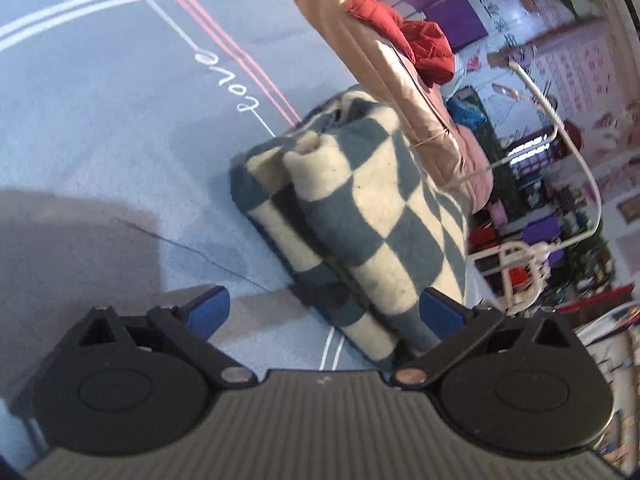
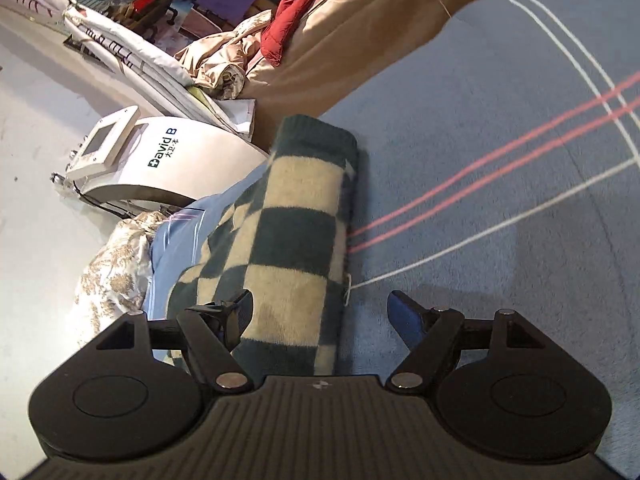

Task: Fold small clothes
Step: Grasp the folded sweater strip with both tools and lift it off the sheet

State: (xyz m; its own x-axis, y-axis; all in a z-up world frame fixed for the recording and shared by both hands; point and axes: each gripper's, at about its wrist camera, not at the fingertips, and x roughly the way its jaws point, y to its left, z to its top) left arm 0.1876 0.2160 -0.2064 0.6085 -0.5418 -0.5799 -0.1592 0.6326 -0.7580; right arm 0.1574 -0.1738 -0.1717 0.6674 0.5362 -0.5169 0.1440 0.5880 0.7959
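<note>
- The checkered garment [image 1: 360, 216] lies folded into a compact bundle on the blue sheet [image 1: 100, 120], so the folding looks near its end; this is a judgement.
- The left tool [image 1: 324, 312] is spread and grips nothing; the bundle lies ahead of it, its near end between the tips.
- The right tool [image 2: 320, 316] is spread too, the bundle [image 2: 296, 248] reaching forward from its left finger [image 2: 240, 312].
- The next move probably calls for pressing or squaring the bundle.
- Ahead-left of the right tool stands a white machine [image 2: 160, 160]; a red jacket [image 1: 412, 40] lies beyond the left tool.
</note>
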